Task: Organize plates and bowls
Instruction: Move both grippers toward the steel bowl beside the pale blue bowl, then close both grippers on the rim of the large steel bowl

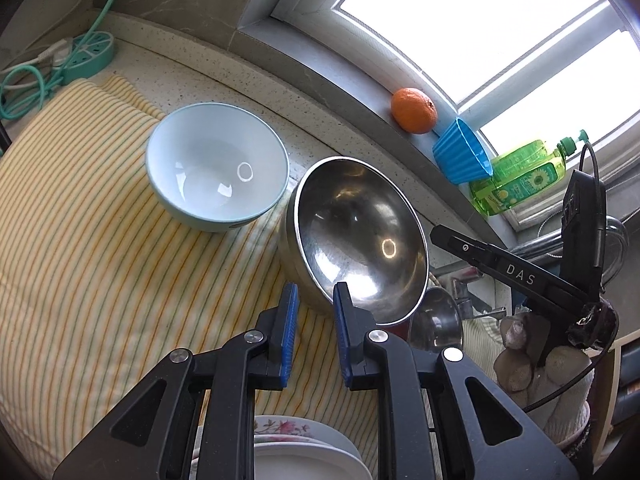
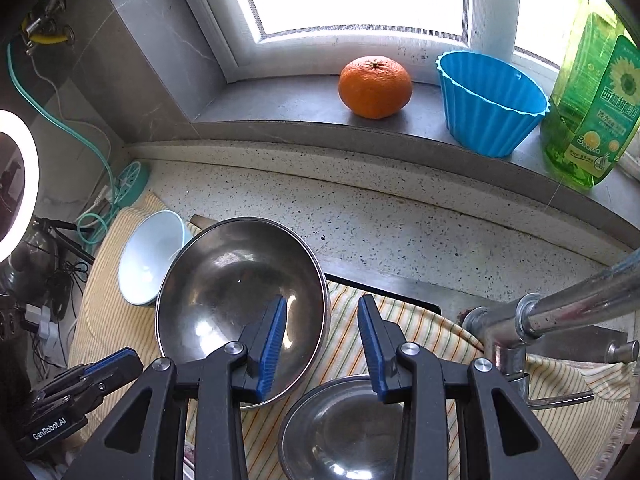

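Figure: 2 hand-held grippers over a striped cloth [image 1: 80,240] with bowls awaiting sorting.

The left gripper [image 1: 316,312] has its jaws apart by a narrow gap with nothing between them; the right gripper [image 2: 322,340] has its jaws apart more widely, also empty. The large steel bowl [image 1: 356,236] sits tilted on the cloth, just ahead of both grippers: its near rim lies directly beyond the left gripper's right pad, while in the right wrist view it lies ahead and to the left, the left pad overlapping its interior. A small steel bowl [image 2: 340,432] lies below the right gripper, which appears nearer to it. The pale blue bowl [image 1: 218,166] stands upright beyond, just beside the steel one. A floral plate [image 1: 288,430] is cut off behind the left gripper's frame; whether any pad touches the large bowl cannot be told.
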`<state>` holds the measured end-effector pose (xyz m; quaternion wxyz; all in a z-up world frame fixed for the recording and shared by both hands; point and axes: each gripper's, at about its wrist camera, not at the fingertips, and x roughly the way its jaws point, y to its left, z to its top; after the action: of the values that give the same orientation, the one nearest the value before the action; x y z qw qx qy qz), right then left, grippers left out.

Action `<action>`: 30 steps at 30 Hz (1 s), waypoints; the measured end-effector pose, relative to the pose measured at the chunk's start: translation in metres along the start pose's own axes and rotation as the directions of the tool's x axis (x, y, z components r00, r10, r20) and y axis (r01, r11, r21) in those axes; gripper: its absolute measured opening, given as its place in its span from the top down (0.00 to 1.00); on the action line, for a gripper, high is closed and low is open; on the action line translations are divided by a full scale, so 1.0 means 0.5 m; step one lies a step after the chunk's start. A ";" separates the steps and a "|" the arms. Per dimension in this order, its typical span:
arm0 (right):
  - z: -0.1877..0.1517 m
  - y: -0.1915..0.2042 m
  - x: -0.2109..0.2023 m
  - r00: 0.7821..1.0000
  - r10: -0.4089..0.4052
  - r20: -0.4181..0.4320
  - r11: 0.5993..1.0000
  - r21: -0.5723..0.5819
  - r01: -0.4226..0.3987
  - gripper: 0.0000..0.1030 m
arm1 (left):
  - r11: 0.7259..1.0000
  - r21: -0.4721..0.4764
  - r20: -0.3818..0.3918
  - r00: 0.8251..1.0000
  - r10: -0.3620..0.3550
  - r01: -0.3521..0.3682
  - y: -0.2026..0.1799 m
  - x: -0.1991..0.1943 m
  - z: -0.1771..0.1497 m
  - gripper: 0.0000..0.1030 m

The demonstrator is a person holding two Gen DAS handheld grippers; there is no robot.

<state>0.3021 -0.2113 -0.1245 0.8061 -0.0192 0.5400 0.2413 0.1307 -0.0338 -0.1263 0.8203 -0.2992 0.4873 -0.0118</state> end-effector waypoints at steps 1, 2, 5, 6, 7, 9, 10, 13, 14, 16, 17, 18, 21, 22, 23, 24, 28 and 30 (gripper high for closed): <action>0.003 -0.001 0.004 1.000 -0.003 -0.002 1.000 -0.003 0.003 0.67 | 1.000 -0.002 -0.002 1.000 -0.002 0.002 -0.002 0.003 0.002 0.84; 0.005 -0.003 0.008 1.000 -0.003 -0.005 1.000 -0.003 0.003 0.67 | 1.000 -0.002 -0.003 1.000 -0.001 0.001 -0.003 0.004 0.004 0.84; 0.013 -0.004 0.021 1.000 0.001 -0.016 1.000 -0.007 -0.001 0.67 | 1.000 0.004 -0.006 1.000 0.004 -0.004 -0.008 0.011 0.005 0.84; 0.016 -0.003 0.026 1.000 0.000 -0.020 1.000 -0.010 0.000 0.67 | 1.000 0.007 -0.008 1.000 0.008 -0.007 -0.010 0.013 0.004 0.84; 0.018 -0.003 0.031 1.000 -0.001 -0.024 1.000 -0.011 0.001 0.68 | 1.000 0.009 -0.009 1.000 0.015 -0.015 -0.011 0.015 0.004 0.84; 0.020 -0.003 0.038 0.999 -0.002 -0.032 1.000 -0.012 0.001 0.68 | 1.000 0.006 -0.014 1.000 0.027 -0.027 -0.009 0.018 0.004 0.84; 0.020 -0.005 0.041 0.999 0.001 -0.035 1.000 -0.013 -0.002 0.68 | 1.000 0.002 -0.016 0.999 0.030 -0.030 -0.008 0.019 0.004 0.84; 0.022 -0.003 0.048 0.999 0.003 -0.042 1.000 -0.018 -0.004 0.68 | 1.000 0.005 -0.022 0.999 0.025 -0.025 -0.008 0.024 0.004 0.84; 0.022 -0.003 0.051 0.999 0.004 -0.045 1.000 -0.020 -0.005 0.68 | 1.000 0.003 -0.026 0.999 0.022 -0.022 -0.008 0.026 0.005 0.84; 0.023 -0.001 0.056 0.999 0.008 -0.052 1.000 -0.021 -0.009 0.69 | 1.000 0.003 -0.030 0.999 0.020 -0.020 -0.009 0.031 0.006 0.84; 0.022 0.000 0.057 0.998 0.011 -0.055 1.000 -0.020 -0.012 0.69 | 1.000 0.004 -0.030 0.999 0.023 -0.023 -0.010 0.034 0.007 0.84; 0.023 0.000 0.059 0.998 0.011 -0.056 1.000 -0.018 -0.012 0.70 | 1.000 0.004 -0.030 0.999 0.025 -0.025 -0.010 0.036 0.007 0.84; 0.023 -0.001 0.063 0.998 0.012 -0.063 1.000 -0.012 -0.013 0.74 | 1.000 0.000 -0.034 0.999 0.028 -0.028 -0.008 0.041 0.008 0.84; 0.023 -0.001 0.064 0.998 0.014 -0.066 1.000 -0.010 -0.014 0.77 | 1.000 -0.001 -0.034 0.999 0.029 -0.029 -0.007 0.042 0.009 0.84; 0.023 -0.001 0.065 0.998 0.014 -0.067 1.000 -0.007 -0.015 0.78 | 1.000 -0.002 -0.035 0.999 0.028 -0.028 -0.007 0.043 0.010 0.84; 0.023 -0.002 0.065 0.998 0.016 -0.068 1.000 -0.006 -0.016 0.80 | 1.000 -0.002 -0.035 0.999 0.027 -0.027 -0.007 0.044 0.010 0.84; 0.022 -0.001 0.069 0.997 0.021 -0.078 1.000 -0.006 -0.022 0.85 | 1.000 0.003 -0.030 0.999 0.031 -0.030 -0.010 0.043 0.010 0.85; 0.020 0.001 0.071 0.996 0.022 -0.085 1.000 -0.008 -0.023 0.88 | 0.999 0.007 -0.028 0.999 0.034 -0.034 -0.010 0.043 0.011 0.85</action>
<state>0.3214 -0.1949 -0.1517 0.7796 -0.0268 0.5728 0.2517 0.1478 -0.0421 -0.1387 0.8145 -0.2880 0.5036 -0.0038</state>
